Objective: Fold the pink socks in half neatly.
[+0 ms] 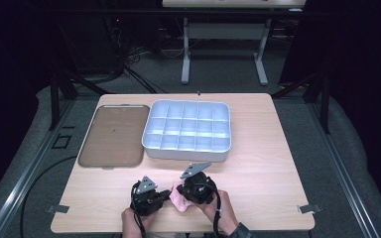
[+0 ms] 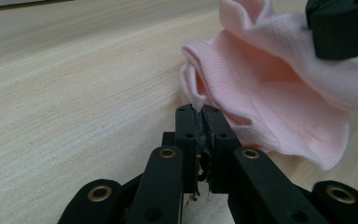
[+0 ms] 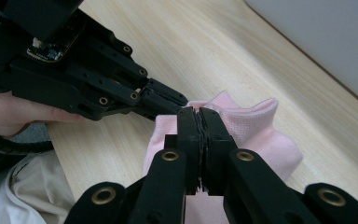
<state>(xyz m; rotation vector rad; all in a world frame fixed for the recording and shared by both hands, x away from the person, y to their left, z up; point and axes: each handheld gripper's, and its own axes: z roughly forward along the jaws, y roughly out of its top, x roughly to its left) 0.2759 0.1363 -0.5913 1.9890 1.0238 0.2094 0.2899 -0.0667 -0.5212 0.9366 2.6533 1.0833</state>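
A small pink sock (image 1: 177, 199) lies bunched at the near edge of the wooden table (image 1: 268, 163), between my two grippers. My left gripper (image 1: 164, 197) is shut on the sock's edge; in the left gripper view its jaws pinch a thin fold of the pink sock (image 2: 261, 107) at my left gripper (image 2: 199, 110). My right gripper (image 1: 182, 191) is shut on the pink sock (image 3: 251, 126) from the other side, its tips (image 3: 198, 112) pressed together on the cloth, close to the left gripper (image 3: 168, 100). The sock's ribbed cuff stands open.
A white tray with several compartments (image 1: 187, 130) sits at the table's middle back. A flat brown tray (image 1: 113, 135) lies to its left. Bare wood spreads to the right. Beyond the table stand desk legs (image 1: 185, 49) and cables on the floor.
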